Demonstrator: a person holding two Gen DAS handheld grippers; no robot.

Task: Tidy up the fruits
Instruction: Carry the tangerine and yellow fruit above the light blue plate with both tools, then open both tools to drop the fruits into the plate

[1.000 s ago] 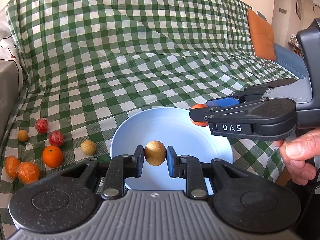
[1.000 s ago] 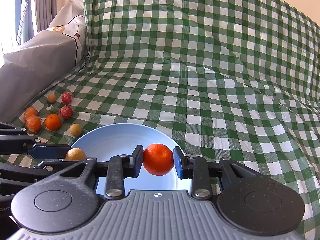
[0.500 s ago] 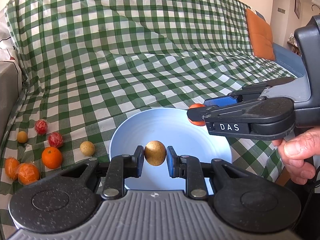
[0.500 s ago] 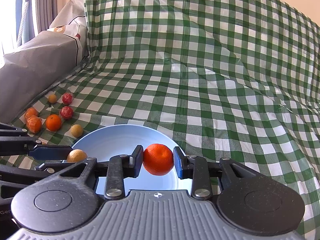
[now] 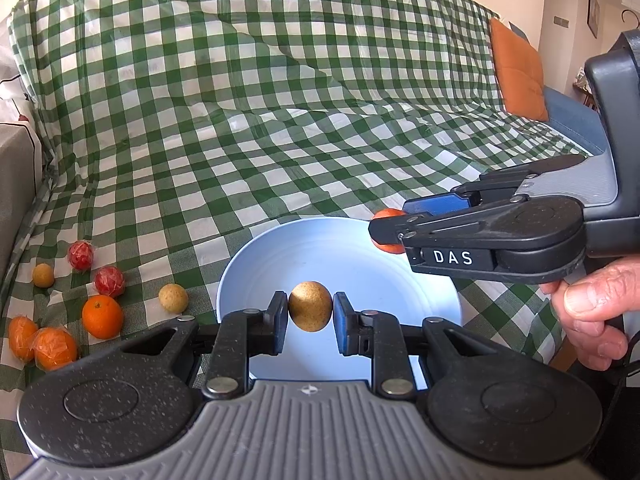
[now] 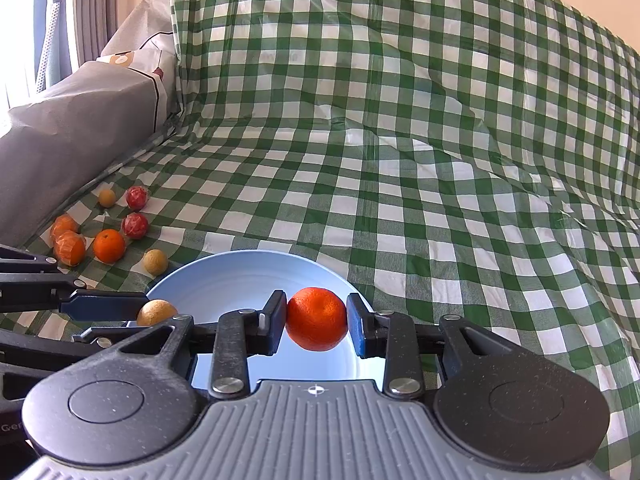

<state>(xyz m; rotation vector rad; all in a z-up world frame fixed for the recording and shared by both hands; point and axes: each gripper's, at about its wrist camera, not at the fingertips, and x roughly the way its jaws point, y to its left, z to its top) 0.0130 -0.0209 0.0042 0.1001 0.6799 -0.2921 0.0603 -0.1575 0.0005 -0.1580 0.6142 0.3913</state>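
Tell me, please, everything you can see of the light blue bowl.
The light blue bowl is round, shallow and smooth, plastic or glazed by its look, with faint concentric rings inside. It sits upright on the green checked cloth, and nothing lies in it. The left gripper holds a tan fruit above it, the right gripper an orange.

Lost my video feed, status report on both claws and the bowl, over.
Left claw shut on tan fruit. Right claw shut on orange. Both above blue bowl. Nothing blocking.
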